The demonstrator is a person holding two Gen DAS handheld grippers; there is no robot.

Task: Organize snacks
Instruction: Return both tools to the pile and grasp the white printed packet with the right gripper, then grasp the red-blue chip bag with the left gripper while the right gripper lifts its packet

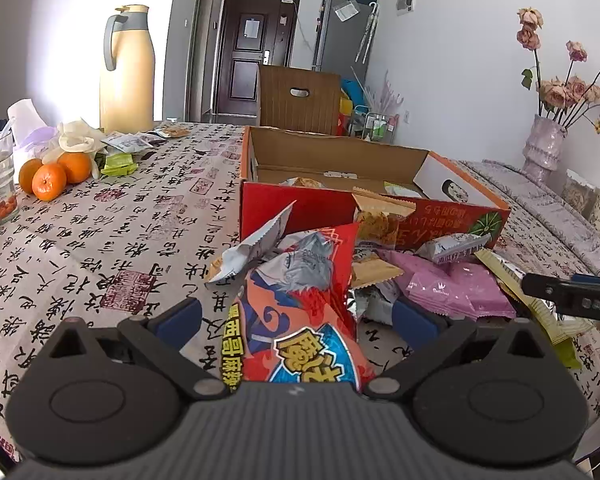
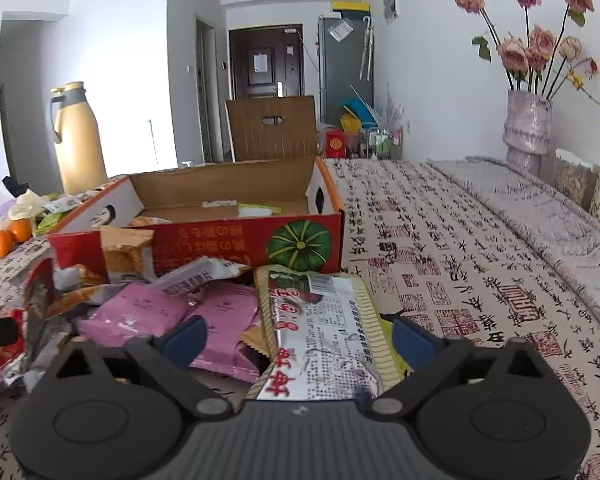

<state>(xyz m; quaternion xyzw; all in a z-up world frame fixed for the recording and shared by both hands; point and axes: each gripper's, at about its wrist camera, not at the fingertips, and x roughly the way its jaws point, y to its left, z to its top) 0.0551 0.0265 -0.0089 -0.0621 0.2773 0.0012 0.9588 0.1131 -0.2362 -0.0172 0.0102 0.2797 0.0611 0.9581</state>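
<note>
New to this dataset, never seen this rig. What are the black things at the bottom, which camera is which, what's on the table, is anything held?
No robot arm here: a person carries two handheld grippers, each with a fisheye camera looking along its fingers. The black parts are the gripper bodies.

The left wrist view shows the left gripper open around a red snack bag. The right wrist view shows the right gripper open around a cream-edged packet. Neither looks clamped.

On the patterned tablecloth: a pile of snacks including pink packets, an open red cardboard box, oranges and a yellow thermos.

left gripper: black ribbed body | blue pads | grey pivot screws, apparently
</note>
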